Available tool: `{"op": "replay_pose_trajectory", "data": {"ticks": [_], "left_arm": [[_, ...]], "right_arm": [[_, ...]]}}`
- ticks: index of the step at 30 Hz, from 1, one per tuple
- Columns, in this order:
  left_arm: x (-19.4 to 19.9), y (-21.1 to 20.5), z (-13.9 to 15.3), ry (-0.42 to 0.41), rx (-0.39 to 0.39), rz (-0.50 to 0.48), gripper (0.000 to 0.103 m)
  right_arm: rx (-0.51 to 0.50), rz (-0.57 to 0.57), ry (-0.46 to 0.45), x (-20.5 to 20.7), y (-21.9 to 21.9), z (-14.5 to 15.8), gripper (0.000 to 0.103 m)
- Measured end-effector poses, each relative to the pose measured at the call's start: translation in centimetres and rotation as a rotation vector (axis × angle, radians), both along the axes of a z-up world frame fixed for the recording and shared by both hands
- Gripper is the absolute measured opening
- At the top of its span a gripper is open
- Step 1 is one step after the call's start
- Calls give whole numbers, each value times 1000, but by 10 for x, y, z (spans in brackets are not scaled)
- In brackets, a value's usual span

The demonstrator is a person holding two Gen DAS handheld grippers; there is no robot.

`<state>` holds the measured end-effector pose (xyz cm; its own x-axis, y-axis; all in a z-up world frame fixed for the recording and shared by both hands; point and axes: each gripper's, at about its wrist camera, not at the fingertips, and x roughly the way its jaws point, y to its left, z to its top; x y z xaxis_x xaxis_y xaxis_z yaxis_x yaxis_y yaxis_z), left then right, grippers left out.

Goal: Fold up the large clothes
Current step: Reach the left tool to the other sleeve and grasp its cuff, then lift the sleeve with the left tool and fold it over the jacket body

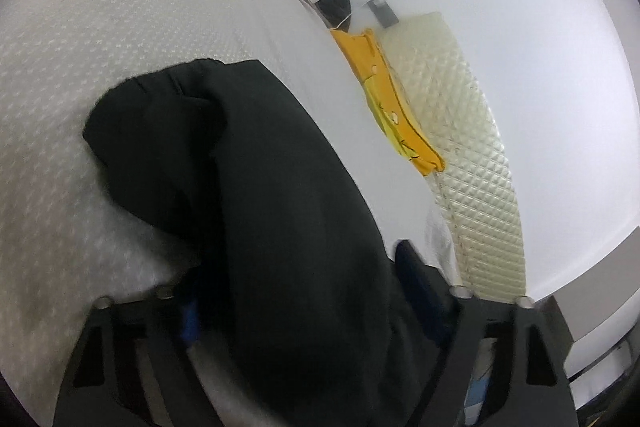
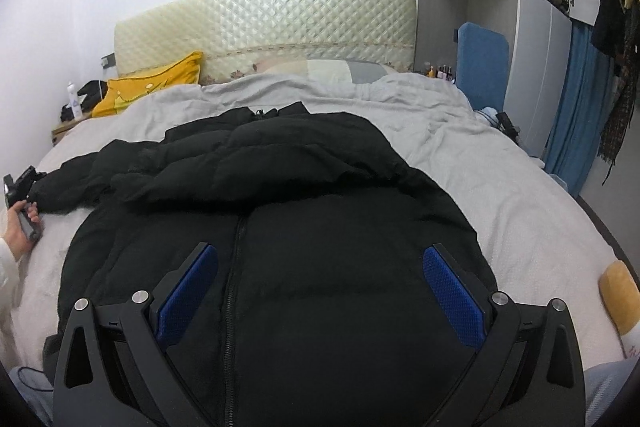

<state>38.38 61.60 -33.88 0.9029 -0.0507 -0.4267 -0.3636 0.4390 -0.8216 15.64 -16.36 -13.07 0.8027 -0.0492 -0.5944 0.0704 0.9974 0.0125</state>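
Left jaws clamp jacket sleeve (image 1: 248, 187), right jaws spread

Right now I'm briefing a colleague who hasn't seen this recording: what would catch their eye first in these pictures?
First, the black puffer jacket, spread zipper-up across the middle of the grey-covered bed. The right gripper hovers open over its lower front, while the left gripper has one sleeve bunched between its fingers at the bed's left edge. Next comes the yellow pillow, propped by the quilted cream headboard.
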Motion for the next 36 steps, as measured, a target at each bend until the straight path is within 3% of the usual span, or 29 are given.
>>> {"op": "replay_pose_trajectory", "data": {"ticks": [5,7,10,15,25,36], "left_arm": [[7,4,9,41,40,7,41],[2,2,21,55,82,15,24],[-4,-6,49,87,160,10,14],[-25,-27,109,106,289,26,8],[-76,-108,239,37,494,-18,6],[-88,-215,341,-34,615,-69,6]], "right_arm": [[18,13,10,-3,-2,0,103],[26,29,11,-3,-1,2,103],[44,52,-4,-4,-3,10,103],[48,102,-16,-15,-8,26,103],[23,152,-32,-37,-27,51,103],[-1,220,-129,-32,-47,89,103]]}}
